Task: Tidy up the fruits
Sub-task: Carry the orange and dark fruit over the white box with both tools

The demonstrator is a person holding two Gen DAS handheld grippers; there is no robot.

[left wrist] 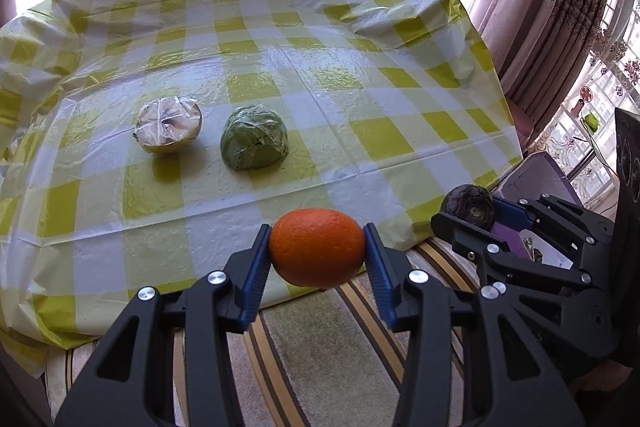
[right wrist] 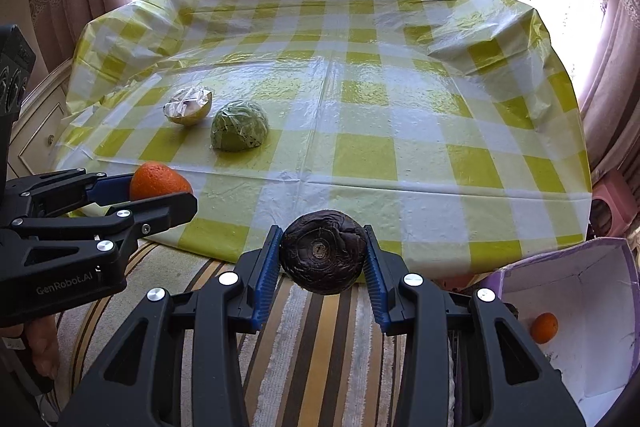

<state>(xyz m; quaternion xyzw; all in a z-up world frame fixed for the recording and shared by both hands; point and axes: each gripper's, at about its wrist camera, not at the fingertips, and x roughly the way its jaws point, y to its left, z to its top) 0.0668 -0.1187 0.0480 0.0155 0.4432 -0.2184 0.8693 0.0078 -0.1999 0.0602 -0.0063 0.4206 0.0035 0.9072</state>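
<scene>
My left gripper [left wrist: 318,251] is shut on an orange [left wrist: 317,253] and holds it over the table's near edge; it also shows in the right wrist view [right wrist: 158,183]. My right gripper [right wrist: 323,255] is shut on a dark purple wrinkled round fruit [right wrist: 323,257], held above the striped rug just short of the table edge; the fruit shows at right in the left wrist view [left wrist: 469,205]. On the yellow checked tablecloth [right wrist: 400,115] lie a plastic-wrapped pale half fruit [left wrist: 169,125] [right wrist: 188,106] and a wrapped green half [left wrist: 254,139] [right wrist: 239,126], side by side.
A purple open box [right wrist: 580,307] stands on the floor at the right with another orange [right wrist: 544,327] inside. A striped rug [right wrist: 320,347] lies below the grippers. Curtains and a bright window stand behind the table. A cabinet [right wrist: 40,131] is at the left.
</scene>
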